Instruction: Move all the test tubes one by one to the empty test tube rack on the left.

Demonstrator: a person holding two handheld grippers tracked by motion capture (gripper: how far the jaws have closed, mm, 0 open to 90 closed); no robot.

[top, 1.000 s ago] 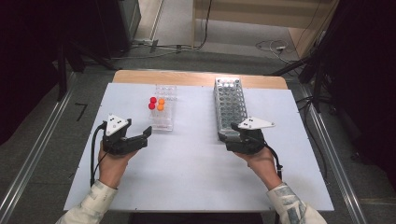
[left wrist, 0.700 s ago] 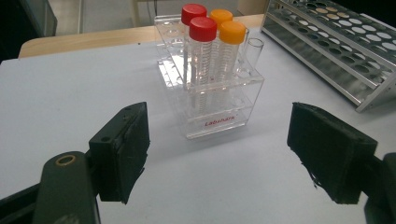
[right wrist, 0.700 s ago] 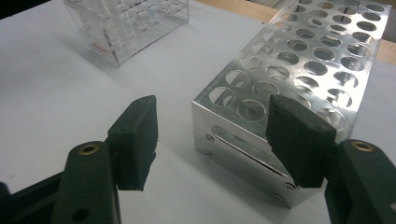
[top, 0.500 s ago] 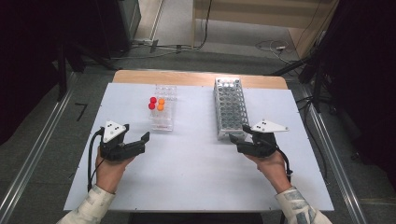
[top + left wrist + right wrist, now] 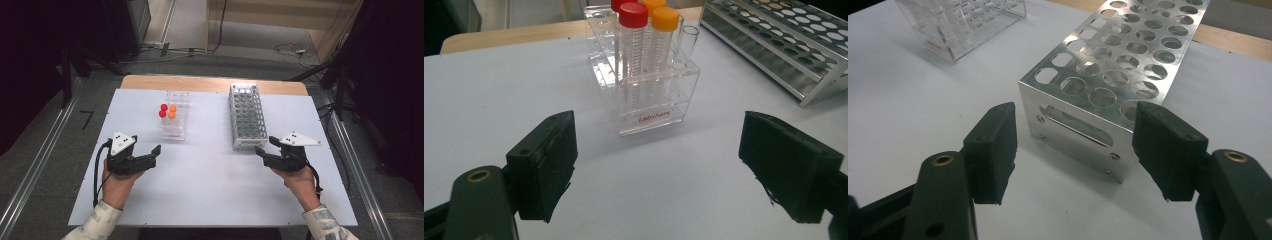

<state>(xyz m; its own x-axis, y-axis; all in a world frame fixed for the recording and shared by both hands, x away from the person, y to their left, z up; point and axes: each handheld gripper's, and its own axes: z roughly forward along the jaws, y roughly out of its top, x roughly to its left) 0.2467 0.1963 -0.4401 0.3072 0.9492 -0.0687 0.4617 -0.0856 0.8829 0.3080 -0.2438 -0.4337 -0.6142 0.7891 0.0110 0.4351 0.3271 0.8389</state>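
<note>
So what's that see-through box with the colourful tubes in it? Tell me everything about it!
The clear plastic rack looks like a see-through block with rows of round holes and red lettering on its front. It stands upright on the white table, left of the metal rack. Four capped tubes stand in it, two with red caps and two with orange caps, beside one uncapped tube. Neither gripper touches it.

In the left gripper view, near the middle of the frame, the clear rack bears one red word low on its front wall, reading "Labshark". No other writing can be read.
</note>
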